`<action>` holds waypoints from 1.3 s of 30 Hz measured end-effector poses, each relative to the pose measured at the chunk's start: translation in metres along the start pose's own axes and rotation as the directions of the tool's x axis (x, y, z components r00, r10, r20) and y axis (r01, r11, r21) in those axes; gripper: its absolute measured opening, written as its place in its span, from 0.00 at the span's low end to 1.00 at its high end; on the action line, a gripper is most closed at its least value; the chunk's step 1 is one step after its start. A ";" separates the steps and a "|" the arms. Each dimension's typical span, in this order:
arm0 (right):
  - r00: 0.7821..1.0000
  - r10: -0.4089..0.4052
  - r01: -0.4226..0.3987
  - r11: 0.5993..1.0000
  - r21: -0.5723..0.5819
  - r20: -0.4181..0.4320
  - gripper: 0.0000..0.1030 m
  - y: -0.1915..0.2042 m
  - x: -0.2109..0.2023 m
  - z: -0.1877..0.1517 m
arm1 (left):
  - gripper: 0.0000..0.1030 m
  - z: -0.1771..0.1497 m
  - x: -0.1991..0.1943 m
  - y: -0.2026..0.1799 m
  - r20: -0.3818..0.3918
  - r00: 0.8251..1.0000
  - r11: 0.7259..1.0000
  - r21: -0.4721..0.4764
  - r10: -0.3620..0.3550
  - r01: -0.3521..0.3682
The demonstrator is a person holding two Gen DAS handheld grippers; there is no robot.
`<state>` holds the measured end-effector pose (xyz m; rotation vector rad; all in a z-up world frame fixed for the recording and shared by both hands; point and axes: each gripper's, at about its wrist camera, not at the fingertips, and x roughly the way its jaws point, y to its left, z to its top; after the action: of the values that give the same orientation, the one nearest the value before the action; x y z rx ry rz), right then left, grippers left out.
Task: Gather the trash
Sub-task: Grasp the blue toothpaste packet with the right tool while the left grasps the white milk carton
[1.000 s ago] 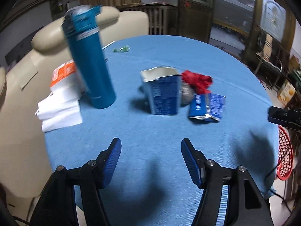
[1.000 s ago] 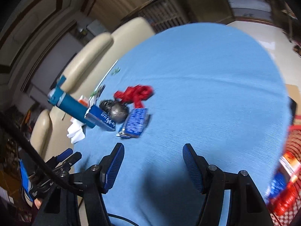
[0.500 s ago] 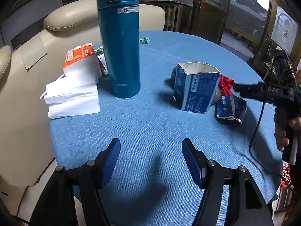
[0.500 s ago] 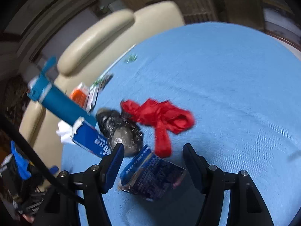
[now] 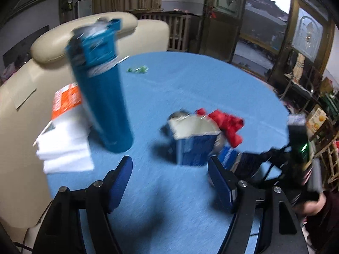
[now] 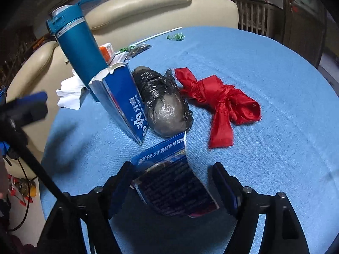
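Trash lies on a round blue table (image 6: 264, 67): an open blue carton (image 6: 122, 99) (image 5: 195, 144), a grey-black plastic bag wad (image 6: 165, 103), a red ribbon bow (image 6: 220, 101) (image 5: 226, 124), and a flattened blue box (image 6: 173, 180). My right gripper (image 6: 175, 184) is open, its jaws on either side of the flattened blue box, not closed on it. My left gripper (image 5: 169, 180) is open and empty, above the table in front of the carton.
A tall teal bottle (image 5: 101, 97) (image 6: 78, 44) stands left of the carton. White tissues (image 5: 63, 146) and an orange-white pack (image 5: 65, 99) lie beside it. Green wrappers (image 6: 175, 36) lie at the far edge. A cream sofa (image 6: 148, 6) is behind the table.
My right gripper has moved in low over the trash and now straddles the flattened blue box. The left gripper's view swung and is blurred; it stays open.
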<state>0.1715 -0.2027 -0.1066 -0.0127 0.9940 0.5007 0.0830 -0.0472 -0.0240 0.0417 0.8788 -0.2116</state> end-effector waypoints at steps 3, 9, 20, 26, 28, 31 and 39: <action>1.000 0.009 -0.009 1.000 -0.005 -0.019 0.77 0.005 0.000 -0.005 | 0.77 0.011 0.009 -0.012 -0.009 1.000 1.000 0.018 -0.006 0.006; 1.000 0.001 0.000 0.997 -0.079 0.005 0.78 0.021 -0.003 -0.024 | 0.77 0.027 0.042 -0.016 -0.077 0.997 1.000 -0.020 -0.018 0.016; 0.996 0.001 0.008 0.996 -0.092 0.092 0.53 0.015 -0.006 -0.028 | 0.79 0.036 0.059 -0.029 -0.099 0.994 0.999 -0.018 -0.053 0.051; 0.995 0.037 -0.037 0.999 0.000 0.096 0.39 -0.002 -0.010 -0.032 | 0.79 0.037 0.064 -0.033 -0.099 0.993 0.998 -0.016 -0.064 0.063; 0.994 0.051 -0.056 0.997 0.045 0.094 0.42 -0.009 -0.014 -0.036 | 0.79 0.035 0.068 -0.035 -0.104 0.994 0.999 0.011 -0.041 0.043; 0.989 0.096 -0.111 0.985 0.135 0.113 0.73 -0.027 -0.025 -0.044 | 0.70 0.030 0.069 -0.034 -0.081 0.997 0.998 0.051 -0.018 0.023; 0.991 0.024 -0.044 0.987 0.158 0.130 0.81 -0.036 -0.038 -0.042 | 0.49 0.026 0.061 -0.023 -0.060 0.997 0.996 0.069 -0.048 0.052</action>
<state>0.1357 -0.2600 -0.1067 0.1787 0.9074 0.4462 0.1356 -0.0831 -0.0532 0.0921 0.9307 -0.2895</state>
